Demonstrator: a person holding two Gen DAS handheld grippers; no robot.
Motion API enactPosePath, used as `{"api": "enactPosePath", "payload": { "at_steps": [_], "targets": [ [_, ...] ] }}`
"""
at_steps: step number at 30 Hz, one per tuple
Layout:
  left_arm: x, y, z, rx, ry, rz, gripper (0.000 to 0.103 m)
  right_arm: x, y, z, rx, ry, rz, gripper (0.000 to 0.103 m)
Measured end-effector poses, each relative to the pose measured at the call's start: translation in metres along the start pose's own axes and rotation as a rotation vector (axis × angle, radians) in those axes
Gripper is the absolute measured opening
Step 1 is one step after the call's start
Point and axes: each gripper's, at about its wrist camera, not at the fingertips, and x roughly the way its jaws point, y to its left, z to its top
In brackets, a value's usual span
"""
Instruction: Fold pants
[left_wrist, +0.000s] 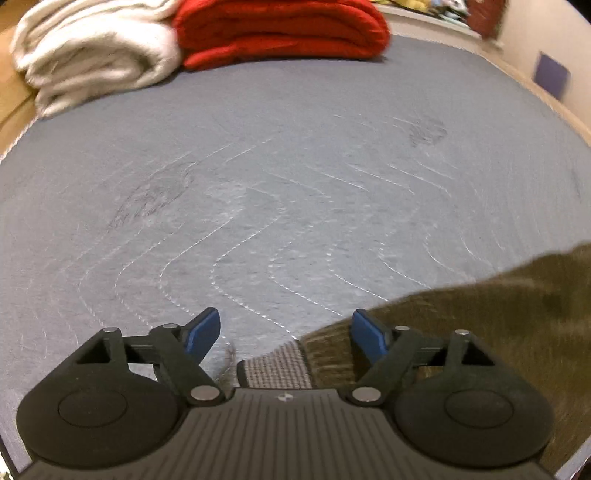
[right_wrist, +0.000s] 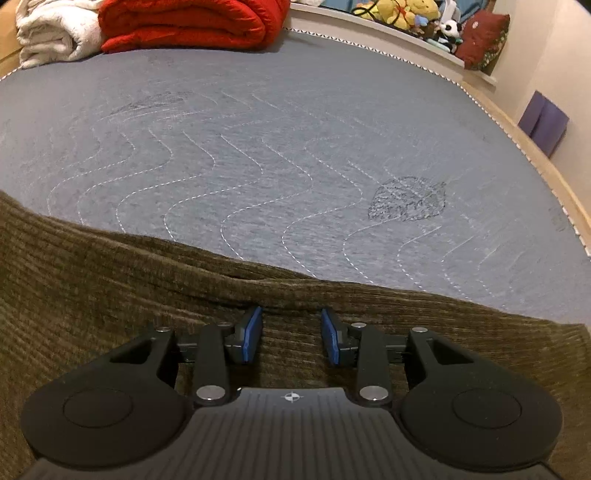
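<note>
Left tool (left_wrist: 282, 332) first: its blue-padded jaws are spread wide, and nothing is pinched between them. It is angled down over the bed's grey quilted mattress cover (left_wrist: 258, 177), stitched in wavy white lines. Just below and between the blue pads (left_wrist: 205, 330), a pale woven waistband corner (left_wrist: 275, 365) of the olive-brown corduroy pants (left_wrist: 498, 314) is seen, with the right pad set over the cloth's edge; whether either pad touches the fabric cannot be told. From there the pants are spread away toward the lower right of this view, lying flat on the bed.

Over to the right tool (right_wrist: 291, 338): its jaws are parted to a moderate gap, held low over the corduroy, and a strip of ribbed cloth is framed between the pads without visibly being squeezed. In this view the pants fill the whole near band, left edge to right, with a long soft ridge raised just ahead of the fingertips (right_wrist: 255, 317).

At the far end of the bed, a folded cream fleece blanket (right_wrist: 51, 33) is stacked on the left, a folded red blanket (right_wrist: 184, 22) touching it on the right. Further right, plush toys (right_wrist: 406, 13) are lined up on a ledge, beside a dark red cushion (right_wrist: 484, 38).
</note>
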Motion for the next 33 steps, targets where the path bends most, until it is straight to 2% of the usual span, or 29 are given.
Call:
{"api": "enactPosePath", "payload": {
  "at_steps": [2,4,6,8,11,13,15,19,21,24,27,29,30,32,33],
  "targets": [
    [0.009,0.007,-0.003,-0.057,0.053,-0.025,0.083,-0.003,-0.005,-0.003,0.011,-0.003,-0.002,0.039],
    [0.015,0.011,-0.004,-0.089,0.065,-0.049,0.077,-0.002,-0.014,-0.006,0.031,-0.005,-0.005,0.039],
    [0.011,0.007,-0.001,-0.065,0.044,-0.041,0.022,-0.004,-0.022,-0.009,0.052,-0.005,-0.010,0.039],
    [0.010,-0.003,-0.002,0.013,0.038,-0.011,0.019,-0.006,-0.026,-0.012,0.063,-0.006,-0.018,0.039],
    [0.011,-0.014,-0.003,0.085,0.040,0.029,0.018,-0.008,-0.029,-0.015,0.062,-0.005,-0.027,0.039],
    [0.012,-0.020,-0.003,0.118,0.037,0.054,0.023,-0.009,-0.030,-0.018,0.056,-0.005,-0.032,0.039],
    [0.010,-0.023,-0.003,0.148,0.016,0.099,0.038,-0.011,-0.032,-0.020,0.053,-0.007,-0.038,0.040],
    [-0.005,-0.030,-0.008,0.212,-0.061,0.164,0.042,-0.013,-0.042,-0.028,0.066,-0.006,-0.054,0.043],
    [-0.019,-0.031,-0.009,0.213,-0.116,0.137,0.042,-0.014,-0.049,-0.032,0.070,-0.001,-0.063,0.044],
    [-0.041,-0.035,-0.017,0.198,-0.167,0.048,0.042,-0.014,-0.059,-0.038,0.081,0.005,-0.072,0.044],
    [-0.051,-0.043,-0.033,0.237,-0.161,-0.051,0.042,-0.013,-0.067,-0.043,0.096,0.013,-0.076,0.045],
    [-0.048,-0.049,-0.048,0.296,-0.119,-0.098,0.042,-0.012,-0.070,-0.046,0.103,0.016,-0.076,0.047],
    [-0.043,-0.051,-0.061,0.339,-0.074,-0.107,0.042,-0.012,-0.071,-0.048,0.104,0.017,-0.076,0.049],
    [-0.035,-0.055,-0.086,0.450,-0.027,-0.050,0.042,-0.013,-0.072,-0.050,0.096,0.020,-0.078,0.050],
    [-0.038,-0.057,-0.098,0.529,-0.064,-0.034,0.042,-0.013,-0.072,-0.052,0.094,0.021,-0.079,0.050]
  ]
}}
